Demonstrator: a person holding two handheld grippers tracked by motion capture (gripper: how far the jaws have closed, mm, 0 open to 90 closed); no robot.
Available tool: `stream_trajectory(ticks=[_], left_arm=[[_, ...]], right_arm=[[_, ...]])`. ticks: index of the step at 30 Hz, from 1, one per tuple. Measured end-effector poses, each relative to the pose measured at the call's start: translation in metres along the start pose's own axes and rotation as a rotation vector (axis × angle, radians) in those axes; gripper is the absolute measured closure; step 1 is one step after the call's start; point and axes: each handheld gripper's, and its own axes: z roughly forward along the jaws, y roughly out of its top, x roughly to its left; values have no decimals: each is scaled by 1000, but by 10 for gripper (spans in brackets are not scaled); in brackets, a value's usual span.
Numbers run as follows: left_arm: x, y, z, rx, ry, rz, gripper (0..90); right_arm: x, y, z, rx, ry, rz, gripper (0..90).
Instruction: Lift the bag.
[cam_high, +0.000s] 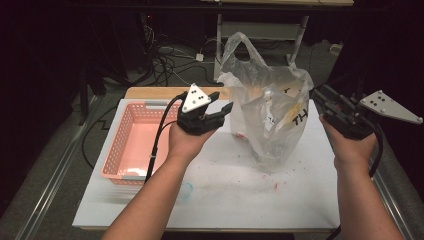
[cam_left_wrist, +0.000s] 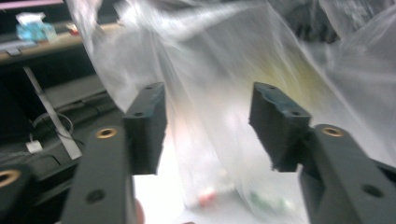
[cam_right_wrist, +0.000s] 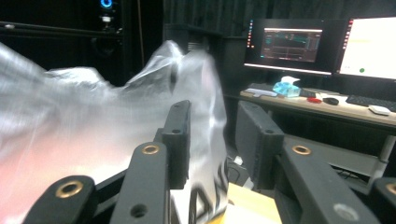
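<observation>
Nearest to us, in the high view, our two forearms come up over the white table (cam_high: 210, 200). Our left hand holds the left gripper (cam_high: 223, 113) above the table's middle, just left of the clear plastic bag (cam_high: 272, 115). In the left gripper view its jaws stand wide apart with nothing between the pads (cam_left_wrist: 148, 126); the bag's film hangs beyond them, and small red and green bits show blurred through it near its bottom. Our right hand holds the right gripper (cam_high: 321, 100) at the bag's right side. In the right gripper view its jaws are also parted, with a moderate gap; the bag's edge lies against the left jaw, and we cannot tell whether film passes between them.

The bag stands upright on the table, its handle loop raised, dark lettering on its side. To its left sits a pink basket (cam_high: 127, 145). Farther off, a desk carries monitors (cam_right_wrist: 322, 44) and a keyboard (cam_right_wrist: 369, 101).
</observation>
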Motion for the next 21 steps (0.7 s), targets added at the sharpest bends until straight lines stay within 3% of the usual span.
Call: stream_trajectory(ticks=[4, 10, 15, 21], left_arm=[[-4, -25, -3, 30, -39, -42, 328], [-18, -66, 12, 119, -90, -98, 144], [-28, -94, 23, 188, -121, -111, 74], [-34, -121, 27, 240, -116, -112, 0]], right_arm=[[8, -15, -11, 34, 19, -11, 605], [13, -50, -15, 124, 59, -7, 446], [16, -85, -17, 191, 66, 9, 302], [21, -123, -20, 270, 73, 41, 154]])
